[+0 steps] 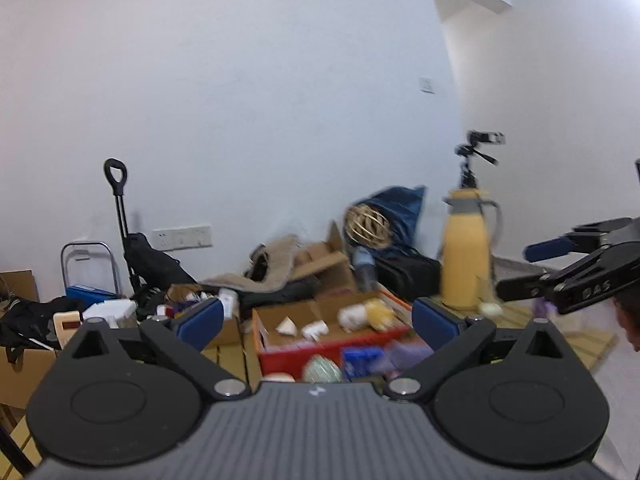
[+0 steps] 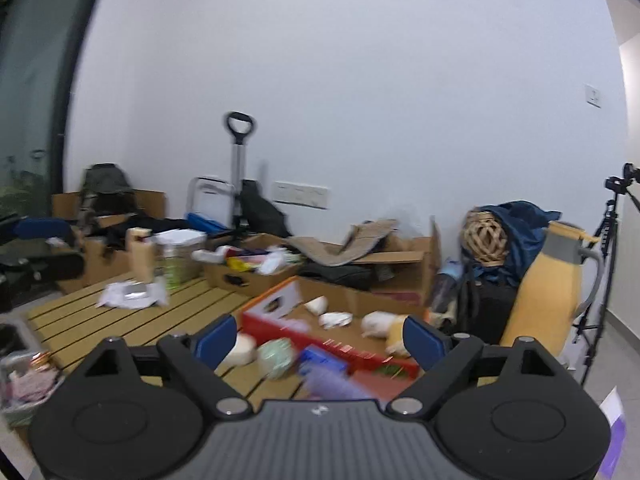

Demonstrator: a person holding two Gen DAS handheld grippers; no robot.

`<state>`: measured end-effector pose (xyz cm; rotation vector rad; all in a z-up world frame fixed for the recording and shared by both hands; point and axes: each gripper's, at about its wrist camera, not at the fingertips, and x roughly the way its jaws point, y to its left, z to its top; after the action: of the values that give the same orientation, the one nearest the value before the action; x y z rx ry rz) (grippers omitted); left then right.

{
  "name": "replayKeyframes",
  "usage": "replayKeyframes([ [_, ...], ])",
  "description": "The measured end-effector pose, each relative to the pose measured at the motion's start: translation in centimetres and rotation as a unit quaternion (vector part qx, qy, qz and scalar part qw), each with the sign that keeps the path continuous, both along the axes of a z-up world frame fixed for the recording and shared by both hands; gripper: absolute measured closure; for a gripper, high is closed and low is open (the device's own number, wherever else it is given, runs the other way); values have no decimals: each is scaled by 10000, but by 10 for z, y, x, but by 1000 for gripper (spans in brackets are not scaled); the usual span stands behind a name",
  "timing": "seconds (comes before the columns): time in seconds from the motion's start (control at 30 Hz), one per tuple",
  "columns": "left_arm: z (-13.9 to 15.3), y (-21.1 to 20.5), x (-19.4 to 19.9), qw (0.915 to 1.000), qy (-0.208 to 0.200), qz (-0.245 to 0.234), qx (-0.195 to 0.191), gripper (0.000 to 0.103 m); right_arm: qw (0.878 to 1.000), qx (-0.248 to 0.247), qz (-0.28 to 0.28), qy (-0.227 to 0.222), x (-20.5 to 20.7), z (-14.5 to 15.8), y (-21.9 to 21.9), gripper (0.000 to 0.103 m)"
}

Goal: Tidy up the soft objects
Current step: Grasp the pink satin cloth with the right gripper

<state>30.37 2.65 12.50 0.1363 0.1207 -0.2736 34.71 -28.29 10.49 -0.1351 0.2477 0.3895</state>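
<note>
The left gripper (image 1: 316,316) hangs above the slatted wooden table (image 2: 120,316), its blue-padded fingers (image 1: 200,318) spread wide with nothing between them. The right gripper (image 2: 318,338) is the same: blue pads apart, holding nothing.

Near the table's far right corner sits a shallow cardboard box (image 2: 344,300) with a glossy red outer wall. Inside it lie soft things: a white cone-shaped piece (image 2: 316,304), a crumpled white lump (image 2: 335,319), and a fuzzy white-and-yellow plush toy (image 2: 384,328), all blurred. Just outside the box's near wall, on the slats, are a round pale-green knitted ball (image 2: 276,356), a cream rounded object (image 2: 244,354), a blue packet (image 2: 322,360) and something lilac (image 2: 332,384).

A tall smooth yellow jug (image 1: 466,252) with a grey collar stands upright at the table's right edge. A crinkled white wrapper (image 2: 134,294) lies towards the far left.
</note>
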Motion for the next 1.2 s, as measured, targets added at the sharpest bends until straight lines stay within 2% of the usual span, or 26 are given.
replayKeyframes([
  [0.1, -10, -3, -36, 9998, -23, -114, -163, 0, 9999, -66, -83, 35, -37, -24, 7, 12],
  [0.23, -26, 1, -61, 9990, 67, -81, -440, 0, 9988, 363, -243, 213, -75, -55, 1, 8],
  [0.3, -31, 1, -61, 9987, 201, -137, -445, 0, 9971, 588, -332, 363, -81, -64, -5, 8],
  [0.37, -34, 1, -58, 9989, 267, -88, -387, 0, 9962, 589, -404, 497, -78, -71, -10, 8],
  [0.43, -36, 1, -52, 9985, 283, -77, -454, 0, 9952, 583, -606, 494, -75, -74, -13, 8],
  [0.53, -44, 1, -37, 9972, 464, -111, -569, 0, 9922, 881, -706, 535, -65, -81, -20, 9],
  [0.63, -59, -8, -3, 9912, 1003, -368, -778, 0, 9884, 1076, -749, 763, -44, -95, -25, 15],
  [0.7, -69, -19, 24, 9845, 1347, -667, -901, 0, 9849, 1201, -749, 1001, -27, -105, -29, 35],
  [0.77, -81, -36, 56, 9802, 1577, -860, -838, 2, 9801, 1316, -808, 1248, -6, -117, -34, 40],
  [0.8, -87, -45, 75, 9791, 1681, -863, -745, 5, 9785, 1356, -846, 1300, 2, -121, -35, 42],
  [0.87, -100, -62, 111, 9763, 1877, -860, -647, 18, 9743, 1474, -906, 1443, 26, -130, -41, 45],
  [0.9, -106, -69, 133, 9730, 2039, -854, -656, 19, 9725, 1521, -925, 1502, 37, -134, -43, 47],
  [0.93, -113, -75, 153, 9695, 2193, -835, -702, 22, 9701, 1578, -936, 1587, 53, -138, -46, 48],
  [1.0, -125, -84, 190, 9633, 2434, -780, -819, 28, 9658, 1664, -939, 1752, 85, -148, -48, 63],
  [1.1, -144, -93, 236, 9540, 2691, -893, -972, 36, 9603, 1728, -1051, 1919, 129, -162, -49, 71],
  [1.17, -157, -97, 260, 9478, 2918, -810, -999, 52, 9578, 1758, -1099, 1991, 151, -169, -50, 75],
  [1.2, -163, -96, 268, 9437, 3017, -814, -1082, 55, 9576, 1722, -1090, 2039, 161, -173, -48, 77],
])
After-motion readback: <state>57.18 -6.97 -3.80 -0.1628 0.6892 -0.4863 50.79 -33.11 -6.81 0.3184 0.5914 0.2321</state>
